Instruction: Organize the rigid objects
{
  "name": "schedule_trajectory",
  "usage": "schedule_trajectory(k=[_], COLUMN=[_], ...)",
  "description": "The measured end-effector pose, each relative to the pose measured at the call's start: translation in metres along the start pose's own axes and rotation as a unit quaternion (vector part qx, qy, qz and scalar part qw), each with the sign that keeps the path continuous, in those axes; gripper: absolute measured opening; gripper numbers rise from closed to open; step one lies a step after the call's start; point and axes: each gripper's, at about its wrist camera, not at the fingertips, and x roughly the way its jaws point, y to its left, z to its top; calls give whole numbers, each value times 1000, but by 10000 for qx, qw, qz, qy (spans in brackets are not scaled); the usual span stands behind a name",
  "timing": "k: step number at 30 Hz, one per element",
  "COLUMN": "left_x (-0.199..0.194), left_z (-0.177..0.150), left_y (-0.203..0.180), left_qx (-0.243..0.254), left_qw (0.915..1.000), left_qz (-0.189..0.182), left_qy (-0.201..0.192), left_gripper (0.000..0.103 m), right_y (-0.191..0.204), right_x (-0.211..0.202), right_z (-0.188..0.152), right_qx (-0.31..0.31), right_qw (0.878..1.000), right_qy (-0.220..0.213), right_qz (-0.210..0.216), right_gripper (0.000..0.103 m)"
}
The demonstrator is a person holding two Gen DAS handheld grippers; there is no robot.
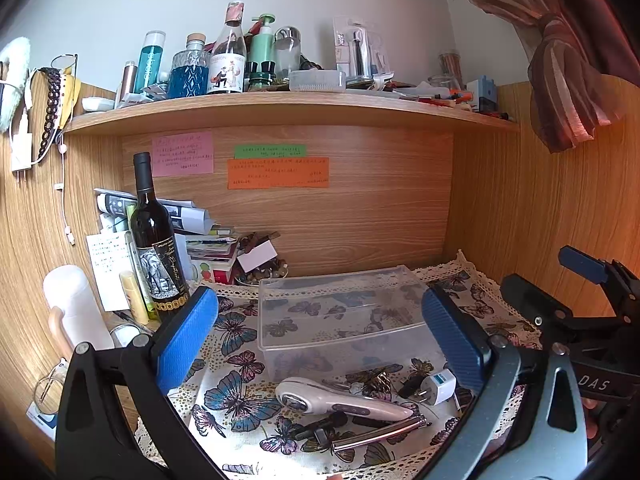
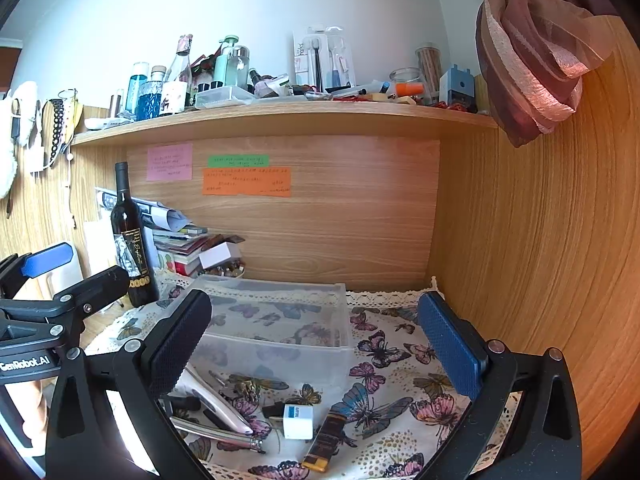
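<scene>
A clear plastic box (image 1: 340,316) stands empty on the butterfly-print cloth (image 1: 236,396); it also shows in the right wrist view (image 2: 276,320). In front of it lie a white handheld device (image 1: 340,400), a white plug adapter (image 1: 438,388), a metal tool (image 1: 380,434) and small black pieces. The right wrist view shows the adapter (image 2: 298,420), the white device (image 2: 216,404), the metal tool (image 2: 216,434) and a brown-and-yellow lighter (image 2: 324,440). My left gripper (image 1: 320,348) is open above the items. My right gripper (image 2: 316,356) is open above them, empty.
A dark wine bottle (image 1: 154,236) stands at the left beside stacked papers and books (image 1: 200,236). A white flask (image 1: 74,308) stands nearer left. A cluttered wooden shelf (image 1: 280,108) runs overhead. Wooden walls close in at the back and right (image 2: 520,260).
</scene>
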Motion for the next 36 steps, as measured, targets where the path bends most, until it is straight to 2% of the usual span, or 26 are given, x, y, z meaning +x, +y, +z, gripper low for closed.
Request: schedule_trajectory(k=[36], left_x=[-1], left_z=[2], left_y=[-1], left_qx=[-3], left_qw=[10000], left_qz=[-14], left_qy=[14], left_gripper=[103], right_y=[1], right_x=[-2], right_z=[0], right_qx=[51], right_qw=[10000], right_qy=[-23], right_qz=[43], right_gripper=[103])
